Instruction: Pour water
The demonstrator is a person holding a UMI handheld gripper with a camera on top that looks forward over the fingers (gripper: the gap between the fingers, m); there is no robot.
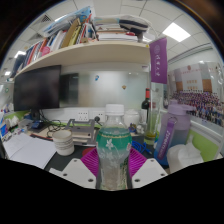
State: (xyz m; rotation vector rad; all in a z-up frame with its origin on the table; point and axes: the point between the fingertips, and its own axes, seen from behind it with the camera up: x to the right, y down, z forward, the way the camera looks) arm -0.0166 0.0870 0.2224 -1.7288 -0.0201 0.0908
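A clear plastic water bottle [114, 150] with a white cap and a green label stands upright between my gripper's [113, 170] fingers. Both magenta pads [92, 160] press against its sides. The bottle is held up above the desk. Its lower end is hidden below the fingers. A clear cup [184, 157] stands to the right, just beyond the right finger.
A cluttered desk [35, 150] lies beyond, with a stack of white dishes [64, 141] at the left, a dark monitor [42, 88], a shelf of books [70, 38] above, a purple bottle [170, 130] and a dark bottle [146, 108] at the right.
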